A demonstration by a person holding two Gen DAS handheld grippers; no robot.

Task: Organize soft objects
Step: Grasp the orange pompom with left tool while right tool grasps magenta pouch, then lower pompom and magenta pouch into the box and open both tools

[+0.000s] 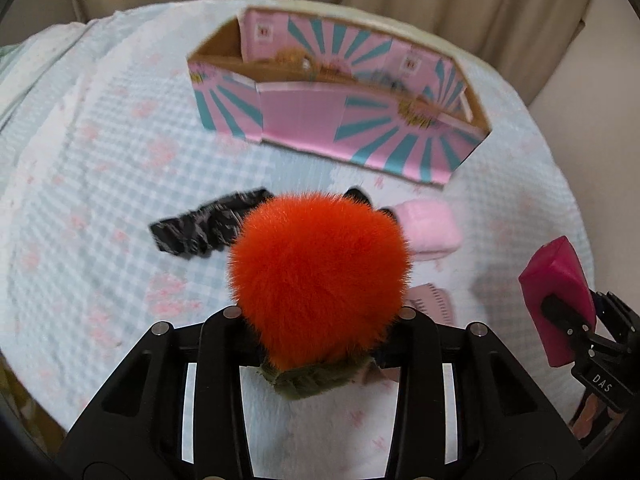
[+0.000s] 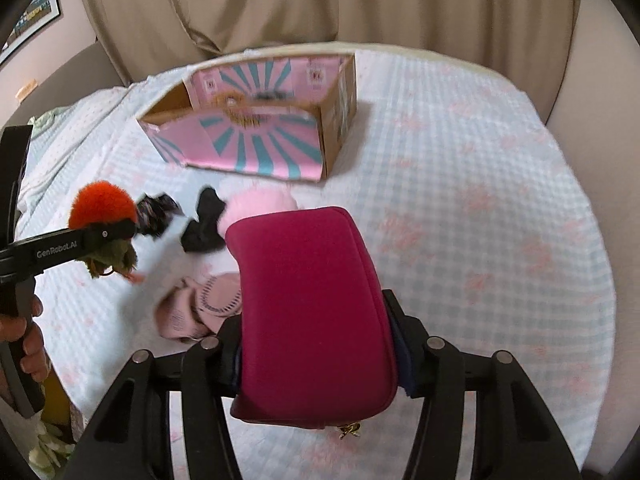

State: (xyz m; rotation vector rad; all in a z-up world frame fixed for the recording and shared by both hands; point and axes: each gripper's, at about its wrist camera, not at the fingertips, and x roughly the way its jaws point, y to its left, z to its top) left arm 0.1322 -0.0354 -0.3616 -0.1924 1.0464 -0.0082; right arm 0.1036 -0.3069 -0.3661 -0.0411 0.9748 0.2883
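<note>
Above the checked bedspread, I am tilting both tools downward, left gripper clamping the orange pompom, right gripper squeezing the magenta pouch.

A pale blue checked bedspread with faint pink flower prints covers the whole bed, its waffle weave showing clearly on the right side. At the far left it bunches into folds beside a pale green fabric edge. Behind the bed hang beige curtains in heavy vertical folds, reaching across the far side. A plain cream wall shows to the right of them. On the far left wall hangs a dark-framed picture, only partly in view. Low at the near left, beyond the bed's edge, lies a yellowish patterned cloth, blurred.
</note>
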